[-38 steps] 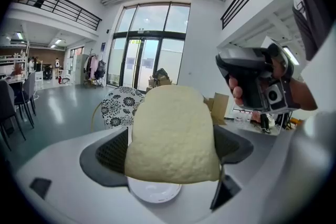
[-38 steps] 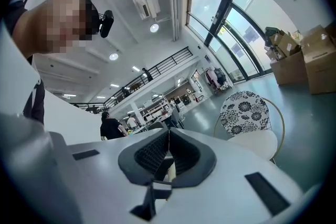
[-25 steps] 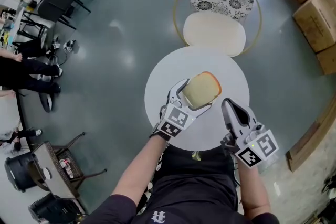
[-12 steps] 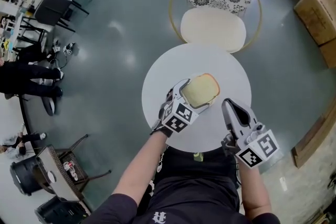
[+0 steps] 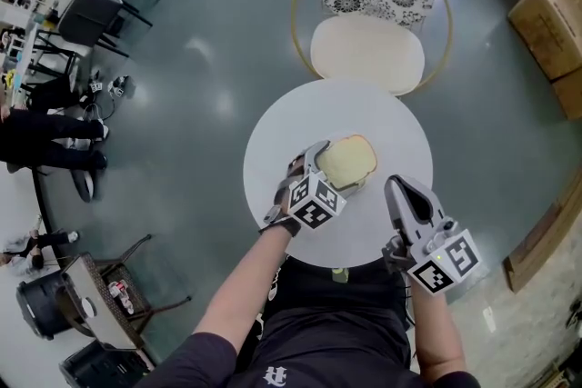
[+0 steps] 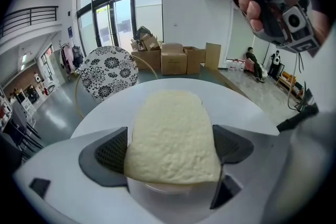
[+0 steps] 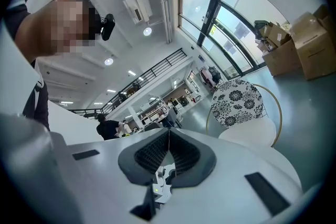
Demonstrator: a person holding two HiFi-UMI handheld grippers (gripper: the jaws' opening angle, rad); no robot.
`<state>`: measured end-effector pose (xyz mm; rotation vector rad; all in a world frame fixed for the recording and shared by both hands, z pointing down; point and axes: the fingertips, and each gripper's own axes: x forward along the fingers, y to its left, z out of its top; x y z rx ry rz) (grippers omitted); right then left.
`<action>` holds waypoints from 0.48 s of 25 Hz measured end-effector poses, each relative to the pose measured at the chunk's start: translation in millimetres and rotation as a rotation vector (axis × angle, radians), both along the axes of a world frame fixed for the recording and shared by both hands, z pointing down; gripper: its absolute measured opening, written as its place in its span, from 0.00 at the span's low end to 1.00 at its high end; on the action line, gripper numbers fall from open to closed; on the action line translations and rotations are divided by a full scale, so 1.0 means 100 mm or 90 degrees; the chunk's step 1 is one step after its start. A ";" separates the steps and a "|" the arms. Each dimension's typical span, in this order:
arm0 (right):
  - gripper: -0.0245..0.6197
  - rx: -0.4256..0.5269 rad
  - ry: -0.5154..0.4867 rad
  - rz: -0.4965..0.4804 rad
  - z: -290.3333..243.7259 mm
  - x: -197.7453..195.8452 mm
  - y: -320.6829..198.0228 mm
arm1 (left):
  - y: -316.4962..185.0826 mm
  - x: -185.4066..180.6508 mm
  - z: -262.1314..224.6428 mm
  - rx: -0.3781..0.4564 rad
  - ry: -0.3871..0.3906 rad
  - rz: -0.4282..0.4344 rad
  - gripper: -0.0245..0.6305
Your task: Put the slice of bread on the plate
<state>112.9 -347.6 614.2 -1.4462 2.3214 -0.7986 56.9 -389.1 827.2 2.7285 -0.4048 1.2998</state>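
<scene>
A pale slice of bread [image 5: 346, 161] [image 6: 170, 134] lies flat between the jaws of my left gripper [image 5: 338, 166] [image 6: 170, 150], which is shut on its sides. It hangs low over the middle of a round white table top [image 5: 391, 127] [image 6: 231, 99]. I cannot make out a plate apart from that white top. My right gripper [image 5: 403, 194] [image 7: 168, 148] is over the table's near right edge, pointing up and away, its jaws shut with nothing between them.
Beyond the table stands a chair [image 5: 368, 52] with a cream seat and a black-and-white patterned back. Cardboard boxes [image 5: 546, 18] sit on the floor at the right. At far left are dark chairs [image 5: 95, 4] and a person's legs [image 5: 45, 134].
My left gripper has come down and slightly nearer with the bread, which now sits lower over the table. The right gripper has hardly moved.
</scene>
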 end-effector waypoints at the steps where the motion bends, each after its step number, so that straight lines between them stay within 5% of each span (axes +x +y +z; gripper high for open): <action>1: 0.05 -0.001 -0.001 -0.001 0.00 0.00 0.00 | 0.00 0.00 0.01 -0.001 -0.002 0.001 0.81; 12: 0.05 -0.010 0.002 -0.020 -0.09 -0.06 -0.08 | -0.04 -0.05 -0.09 -0.030 0.029 -0.016 0.81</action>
